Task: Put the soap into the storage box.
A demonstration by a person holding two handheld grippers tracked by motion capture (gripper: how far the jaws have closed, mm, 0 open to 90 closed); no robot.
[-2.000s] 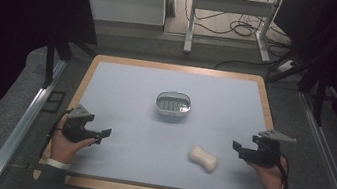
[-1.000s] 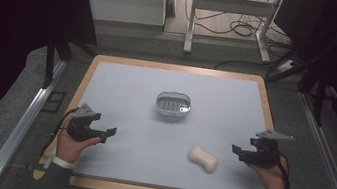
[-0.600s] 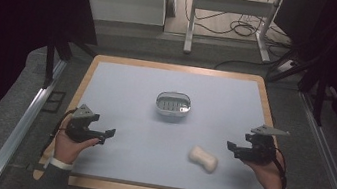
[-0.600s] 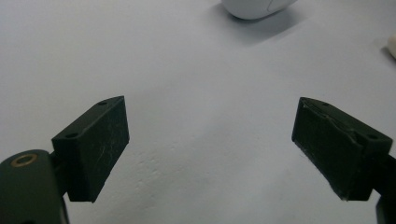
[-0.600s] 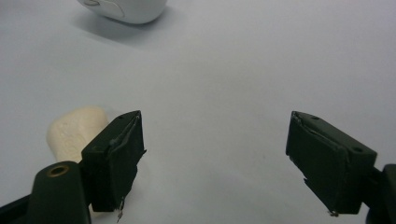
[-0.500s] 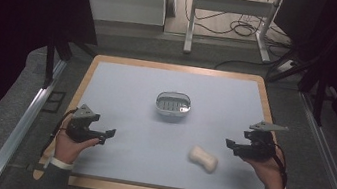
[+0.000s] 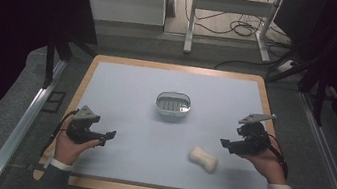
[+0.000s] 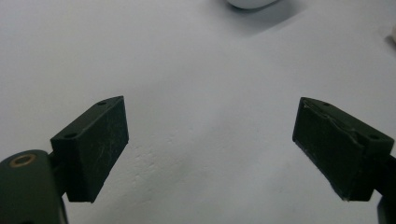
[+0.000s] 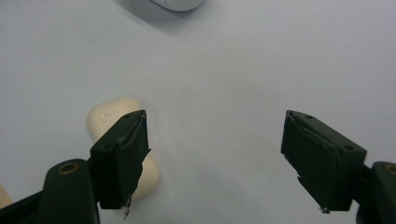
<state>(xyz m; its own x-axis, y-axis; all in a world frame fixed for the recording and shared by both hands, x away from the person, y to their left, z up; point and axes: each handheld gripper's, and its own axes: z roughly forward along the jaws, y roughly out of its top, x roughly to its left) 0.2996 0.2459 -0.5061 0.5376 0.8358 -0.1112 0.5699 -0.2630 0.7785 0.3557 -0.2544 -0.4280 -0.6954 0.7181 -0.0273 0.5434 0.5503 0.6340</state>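
Cream soap bar (image 7: 203,159) lying on the pale blue desk (image 7: 132,89) near the front edge, right tool (image 7: 227,144) just beside it, jaws apart and just narrowing on nothing, left tool (image 7: 106,136) released, metal soap dish (image 7: 173,105) mid-desk.

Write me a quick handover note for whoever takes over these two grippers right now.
Left gripper: open, empty, low over the table's near-left part.
Right gripper: open, nothing between the jaws, which have just been closing a little; held above the table at the right, pointing toward the soap.
Bar of soap: cream, lying loose on the table, near right of centre, untouched.
Soap dish: oval, at mid-table, nothing in it.
Done: nothing gripped yet.
Left: probably pick up the soap with the right gripper and set it in the dish.
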